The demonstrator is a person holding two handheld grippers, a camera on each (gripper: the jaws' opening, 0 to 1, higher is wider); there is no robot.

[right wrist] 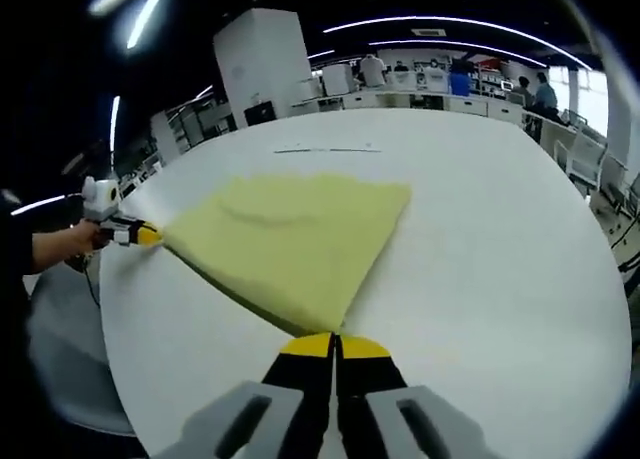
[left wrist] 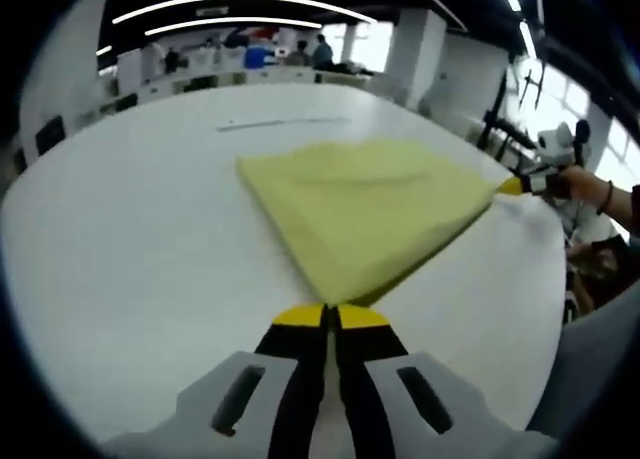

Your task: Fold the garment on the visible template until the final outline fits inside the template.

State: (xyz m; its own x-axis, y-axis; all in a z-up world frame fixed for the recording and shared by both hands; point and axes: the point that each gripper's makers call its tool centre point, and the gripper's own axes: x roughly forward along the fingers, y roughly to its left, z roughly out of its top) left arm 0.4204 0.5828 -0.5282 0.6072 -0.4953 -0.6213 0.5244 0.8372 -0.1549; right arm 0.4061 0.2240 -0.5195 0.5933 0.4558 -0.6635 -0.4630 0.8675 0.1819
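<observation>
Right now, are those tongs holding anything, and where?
Both tongs, left and right, pinch the yellow garment at opposite corners.

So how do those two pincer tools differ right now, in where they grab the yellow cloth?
The left gripper pinches one corner of the yellow garment; the right gripper pinches a different corner. In the left gripper view, the right gripper sits at the far right. Both are shut, yellow-tipped, and stretch the garment over the white table.

A: The garment (left wrist: pixel 365 214) is plain pale yellow, no pattern. The table (left wrist: pixel 130 239) under it is white.

B: And the left gripper (left wrist: pixel 331 314)?

A: Yellow tips, black inner jaws, grey body. The right gripper (right wrist: pixel 335 344) has the same colours. At twelve o'clock, a person wears blue.
</observation>
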